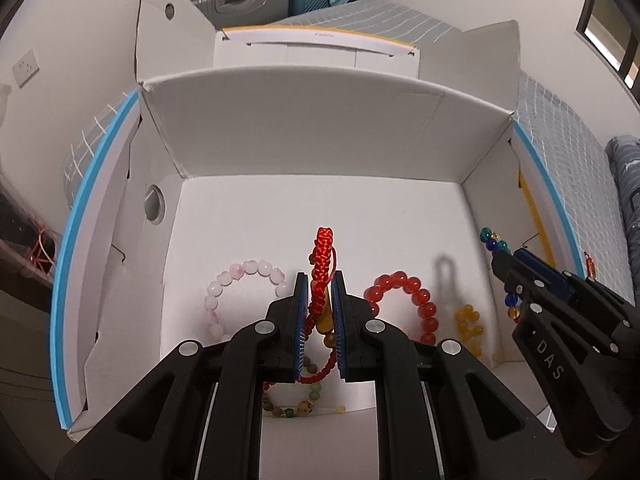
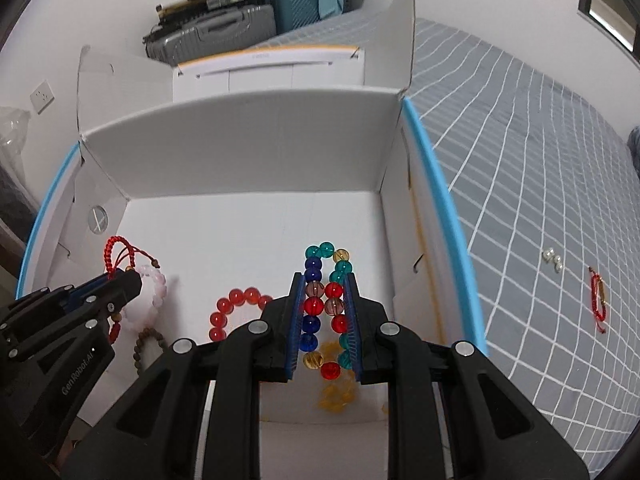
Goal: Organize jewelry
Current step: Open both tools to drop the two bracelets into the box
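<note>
Two held bracelets (image 1: 320,276) (image 2: 326,300); perhaps five lie in box (image 1: 320,140).

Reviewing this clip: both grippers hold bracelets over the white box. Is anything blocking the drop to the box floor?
Partly. Under the left gripper and its red cord bracelet lies a mixed bead bracelet; under the right gripper and its multicolour bead bracelet lie yellow beads. The box floor farther in is bare.
</note>
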Motion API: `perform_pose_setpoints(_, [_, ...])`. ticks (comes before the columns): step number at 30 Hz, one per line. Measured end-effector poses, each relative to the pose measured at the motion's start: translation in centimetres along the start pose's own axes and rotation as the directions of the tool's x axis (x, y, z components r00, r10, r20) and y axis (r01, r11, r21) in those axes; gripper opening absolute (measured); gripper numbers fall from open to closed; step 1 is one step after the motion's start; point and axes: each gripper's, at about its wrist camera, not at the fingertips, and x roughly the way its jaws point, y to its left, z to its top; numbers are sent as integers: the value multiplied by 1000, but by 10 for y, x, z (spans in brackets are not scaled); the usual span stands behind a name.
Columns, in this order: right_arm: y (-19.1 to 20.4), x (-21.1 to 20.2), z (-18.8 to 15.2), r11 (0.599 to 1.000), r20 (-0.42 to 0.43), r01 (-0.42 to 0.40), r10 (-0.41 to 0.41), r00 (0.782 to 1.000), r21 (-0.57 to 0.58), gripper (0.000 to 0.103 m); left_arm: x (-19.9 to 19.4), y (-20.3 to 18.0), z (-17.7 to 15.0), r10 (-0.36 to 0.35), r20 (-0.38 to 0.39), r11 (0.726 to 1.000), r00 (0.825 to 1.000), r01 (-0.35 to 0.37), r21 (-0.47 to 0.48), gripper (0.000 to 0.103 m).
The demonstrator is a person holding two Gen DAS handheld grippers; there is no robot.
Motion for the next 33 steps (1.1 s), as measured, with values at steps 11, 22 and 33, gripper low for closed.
perform_pose_setpoints(11, [2,14,1,1000,-47,-3,3,999,16,19,9,4,2,14,-28,1000,1000,-14,0,14])
perform_pose_setpoints(22, [4,12,3,1000,-43,4,-3,999,10,27,7,2,1,30,-21,999,999,-30,25,36])
perform_pose_setpoints(33, [-4,-15,7,999,67,2,-5,998,45,79,-15,9,4,68,79,997,995,-70,15,87])
